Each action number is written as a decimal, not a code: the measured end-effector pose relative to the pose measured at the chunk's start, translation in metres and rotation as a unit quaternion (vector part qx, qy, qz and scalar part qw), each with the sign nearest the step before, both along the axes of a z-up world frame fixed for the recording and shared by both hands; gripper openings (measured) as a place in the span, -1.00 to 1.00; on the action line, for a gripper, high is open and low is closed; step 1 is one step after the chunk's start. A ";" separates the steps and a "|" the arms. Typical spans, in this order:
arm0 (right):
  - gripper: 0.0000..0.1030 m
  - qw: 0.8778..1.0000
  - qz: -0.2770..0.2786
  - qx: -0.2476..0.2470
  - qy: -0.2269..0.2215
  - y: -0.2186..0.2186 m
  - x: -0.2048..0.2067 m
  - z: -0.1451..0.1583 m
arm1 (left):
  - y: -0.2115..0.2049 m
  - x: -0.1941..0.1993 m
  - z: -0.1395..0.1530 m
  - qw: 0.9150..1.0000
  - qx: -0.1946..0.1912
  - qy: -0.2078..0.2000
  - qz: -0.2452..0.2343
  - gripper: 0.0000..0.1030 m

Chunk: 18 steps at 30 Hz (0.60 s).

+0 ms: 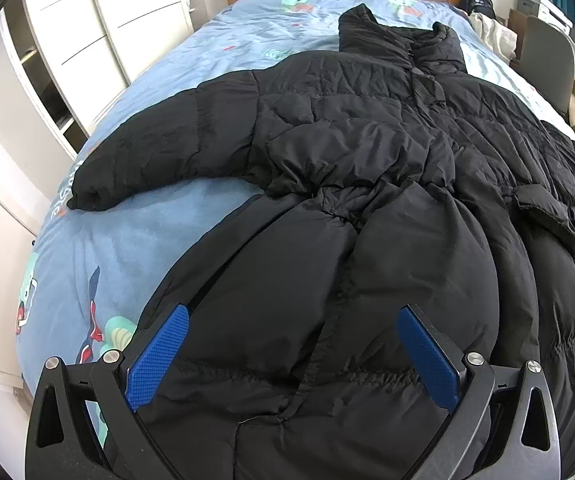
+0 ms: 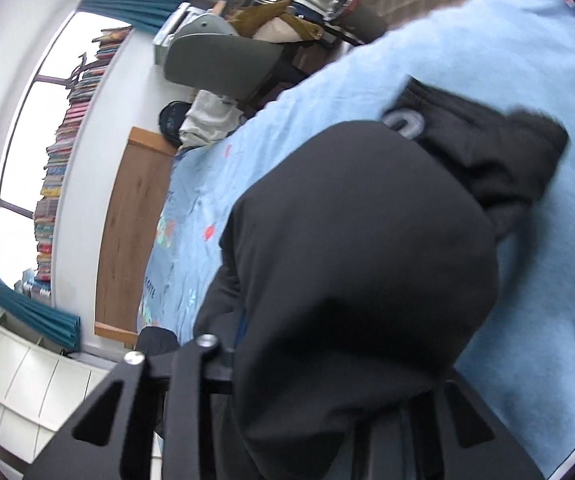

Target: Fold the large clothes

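Right claw (image 2: 319,420) pinched black puffer coat (image 1: 367,160) low in frame, left claw (image 1: 291,344) gaped wide w/ nothing held; slick padding could've slipped free mid-fold.

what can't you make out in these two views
- Right gripper's fingers: right wrist view, buried under a black jacket fold, so the grip itself is hidden.
- Jacket's right sleeve: left wrist view, cut off by the frame's right edge.
- Grey mark on the jacket: right wrist view, motion-blurred, unreadable.
- Writing on the bedsheet: left wrist view, cut off at the bed's edge.
- Book spines: right wrist view, too small.
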State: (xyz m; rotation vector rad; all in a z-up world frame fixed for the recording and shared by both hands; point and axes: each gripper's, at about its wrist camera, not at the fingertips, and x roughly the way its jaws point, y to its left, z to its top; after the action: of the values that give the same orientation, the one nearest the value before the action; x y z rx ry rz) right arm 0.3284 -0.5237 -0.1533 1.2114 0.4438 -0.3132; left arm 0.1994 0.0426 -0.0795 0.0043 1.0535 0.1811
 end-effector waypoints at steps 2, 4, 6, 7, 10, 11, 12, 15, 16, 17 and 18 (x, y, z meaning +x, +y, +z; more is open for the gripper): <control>-0.64 1.000 0.007 -0.021 0.001 0.002 0.007 0.013 | 0.000 0.000 0.001 1.000 0.000 -0.002 -0.001 0.99; -0.68 0.999 0.014 -0.042 0.004 0.006 0.010 0.028 | 0.001 -0.001 0.002 1.000 -0.004 -0.004 0.000 0.99; -0.70 0.998 0.025 -0.064 0.001 0.013 0.014 0.047 | 0.002 -0.002 0.004 1.000 -0.007 -0.007 0.002 0.99; -0.70 0.996 0.034 -0.078 -0.003 0.018 0.017 0.059 | 0.003 -0.003 0.005 1.000 -0.008 -0.009 0.004 0.99; -0.70 0.990 0.072 -0.121 -0.023 0.036 0.026 0.094 | 0.007 -0.006 0.011 1.000 -0.011 -0.018 0.012 0.99; -0.70 0.985 0.089 -0.142 -0.030 0.044 0.029 0.108 | 0.009 -0.007 0.014 1.000 -0.013 -0.022 0.016 0.99; -0.70 0.981 0.104 -0.157 -0.036 0.054 0.030 0.118 | 0.011 -0.008 0.016 0.999 -0.016 -0.024 0.020 0.99; -0.70 0.962 0.162 -0.212 -0.055 0.095 0.039 0.154 | 0.018 -0.013 0.023 0.999 -0.022 -0.034 0.028 0.99; -0.70 0.956 0.179 -0.226 -0.061 0.108 0.041 0.163 | 0.019 -0.015 0.025 0.999 -0.023 -0.036 0.030 0.99; -0.70 0.946 0.202 -0.242 -0.070 0.126 0.043 0.175 | 0.021 -0.017 0.027 0.998 -0.025 -0.038 0.032 0.99; -0.70 0.941 0.217 -0.250 -0.075 0.138 0.044 0.180 | 0.023 -0.019 0.029 0.998 -0.027 -0.041 0.035 0.99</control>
State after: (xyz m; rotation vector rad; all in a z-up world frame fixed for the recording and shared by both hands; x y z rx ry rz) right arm 0.3728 -0.3858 0.0268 0.6115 0.4523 0.0506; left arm 0.1799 0.0659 -0.0506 -0.0876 0.9780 0.2140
